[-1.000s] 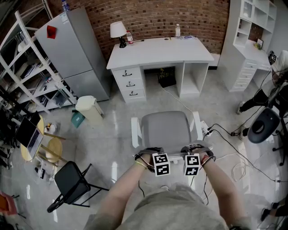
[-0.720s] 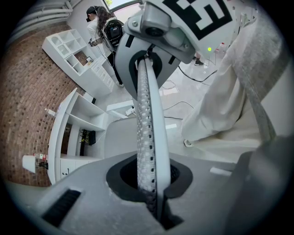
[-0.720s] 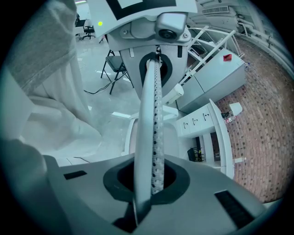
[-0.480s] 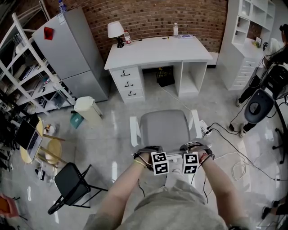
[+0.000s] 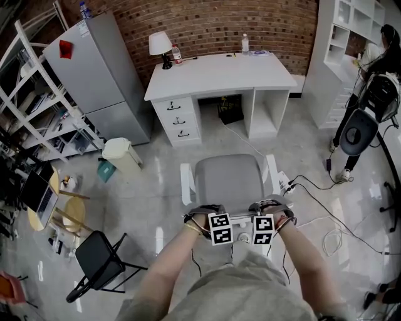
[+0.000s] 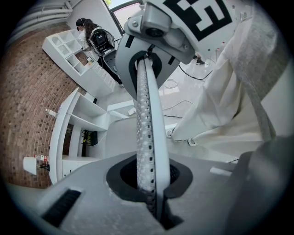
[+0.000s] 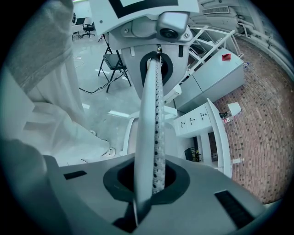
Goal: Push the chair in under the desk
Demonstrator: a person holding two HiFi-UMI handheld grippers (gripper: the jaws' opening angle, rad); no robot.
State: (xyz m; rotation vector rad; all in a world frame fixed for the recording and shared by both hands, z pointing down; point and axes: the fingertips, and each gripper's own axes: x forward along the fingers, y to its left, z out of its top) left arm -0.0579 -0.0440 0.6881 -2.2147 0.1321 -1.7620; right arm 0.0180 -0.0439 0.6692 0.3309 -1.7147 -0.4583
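1. Chair: grey seat with white armrests. It stands on the glossy floor in mid-room, with the seat front turned toward the desk. It is well apart from the desk and not under it.
2. Desk: white, set against the brick wall. It has three drawers on its left side and an open kneehole beside them, in line with the chair. A table lamp and a bottle stand on top.
3. Backrest: a thin panel, perforated on the seat side and smooth white on the other. Its top edge runs from one gripper to the other.
4. Left gripper: clenched on the top edge of the backrest, left of centre. The left gripper view shows the panel pinched in the slot between the jaws.
5. Right gripper: likewise clamped on the top edge of the backrest, right of centre. The panel sits tight between its jaws. The two grippers are near each other, marker cubes toward the person holding them.
6. Surroundings: a grey refrigerator stands left of the desk, with a white bin in front of it. A black folding chair is at lower left, and cables trail on the floor to the right. A second person stands by the white shelving.
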